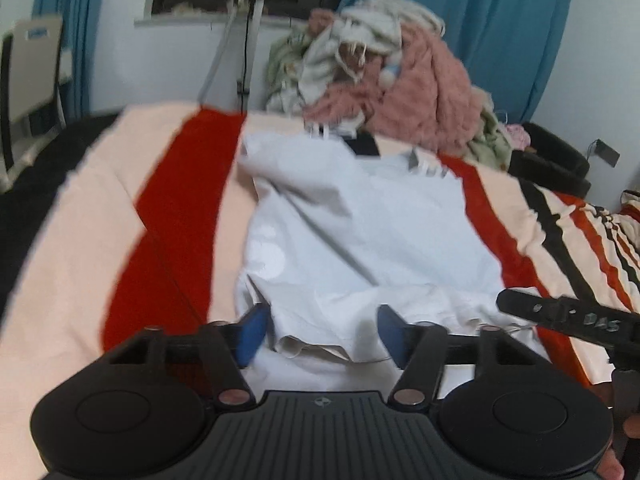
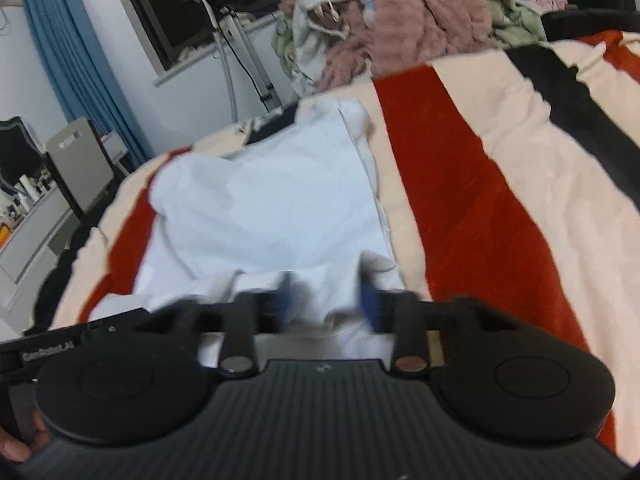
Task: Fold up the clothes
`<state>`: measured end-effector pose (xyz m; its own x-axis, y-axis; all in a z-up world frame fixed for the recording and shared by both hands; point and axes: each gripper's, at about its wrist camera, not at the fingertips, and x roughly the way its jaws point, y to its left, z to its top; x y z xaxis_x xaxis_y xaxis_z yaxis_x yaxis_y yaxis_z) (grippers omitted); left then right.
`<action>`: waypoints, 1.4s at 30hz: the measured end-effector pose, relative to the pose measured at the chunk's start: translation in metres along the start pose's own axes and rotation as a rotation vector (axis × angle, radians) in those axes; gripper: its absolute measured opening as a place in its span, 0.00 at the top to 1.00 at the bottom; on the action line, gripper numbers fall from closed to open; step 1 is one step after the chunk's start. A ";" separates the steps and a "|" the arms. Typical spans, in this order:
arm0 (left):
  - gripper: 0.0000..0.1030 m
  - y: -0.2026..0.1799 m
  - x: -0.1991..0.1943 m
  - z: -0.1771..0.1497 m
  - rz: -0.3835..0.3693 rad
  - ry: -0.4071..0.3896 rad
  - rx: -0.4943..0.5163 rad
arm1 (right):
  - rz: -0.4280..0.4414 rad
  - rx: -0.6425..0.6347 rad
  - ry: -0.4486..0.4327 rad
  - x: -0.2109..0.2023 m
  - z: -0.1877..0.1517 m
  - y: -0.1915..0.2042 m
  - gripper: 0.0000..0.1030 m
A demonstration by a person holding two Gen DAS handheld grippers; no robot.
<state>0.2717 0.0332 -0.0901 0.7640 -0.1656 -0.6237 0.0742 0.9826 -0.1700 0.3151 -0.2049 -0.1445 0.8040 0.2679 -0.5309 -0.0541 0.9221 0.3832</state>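
A white garment (image 1: 360,236) lies spread on the striped bed cover, with a dark collar (image 1: 362,146) at its far end. It also shows in the right wrist view (image 2: 260,208). My left gripper (image 1: 324,330) is open, its blue pads on either side of the garment's bunched near hem. My right gripper (image 2: 326,300) is open too, blurred by motion, with the near hem between its pads. The other gripper's black body (image 1: 572,320) shows at the right of the left wrist view.
A pile of unfolded clothes (image 1: 392,80), pink, white and pale green, sits at the bed's far end. The bed cover (image 2: 480,184) has cream, red and black stripes. A chair (image 1: 32,68) and blue curtains (image 1: 500,28) stand beyond the bed.
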 end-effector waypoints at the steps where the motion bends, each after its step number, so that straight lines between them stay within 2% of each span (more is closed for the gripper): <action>1: 0.24 -0.002 -0.010 -0.001 0.001 -0.016 0.005 | 0.004 -0.006 -0.022 -0.008 0.000 0.002 0.28; 3: 0.19 -0.006 -0.031 -0.003 0.004 -0.049 0.016 | -0.018 -0.034 -0.056 -0.028 0.000 0.011 0.29; 10: 0.18 -0.021 -0.104 -0.011 0.012 -0.162 0.053 | -0.041 -0.124 -0.177 -0.105 -0.014 0.034 0.29; 16: 0.17 -0.030 -0.150 -0.020 0.013 -0.233 0.068 | -0.031 -0.161 -0.219 -0.151 -0.030 0.040 0.29; 20: 0.17 -0.033 -0.166 -0.027 0.030 -0.229 0.082 | -0.031 -0.165 -0.251 -0.165 -0.035 0.043 0.29; 23: 0.16 -0.035 -0.173 -0.028 0.014 -0.242 0.095 | -0.042 -0.182 -0.257 -0.167 -0.033 0.047 0.29; 28: 0.15 -0.040 -0.171 -0.028 0.015 -0.247 0.118 | -0.040 -0.177 -0.257 -0.164 -0.031 0.047 0.29; 34: 0.15 -0.037 -0.163 -0.030 -0.012 -0.212 0.102 | -0.055 -0.178 -0.239 -0.155 -0.033 0.047 0.29; 37: 0.15 -0.025 -0.149 -0.031 -0.078 -0.100 0.002 | -0.063 -0.167 -0.219 -0.151 -0.033 0.045 0.29; 39: 0.15 -0.015 -0.138 -0.034 -0.119 -0.018 -0.081 | -0.053 -0.108 -0.172 -0.145 -0.034 0.039 0.29; 42: 0.15 0.004 -0.119 -0.043 -0.181 0.122 -0.231 | 0.017 0.074 -0.019 -0.132 -0.037 0.021 0.28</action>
<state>0.1534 0.0536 -0.0496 0.6684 -0.3585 -0.6517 0.0434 0.8935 -0.4470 0.1860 -0.2105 -0.0947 0.8146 0.2772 -0.5095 -0.0246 0.8941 0.4472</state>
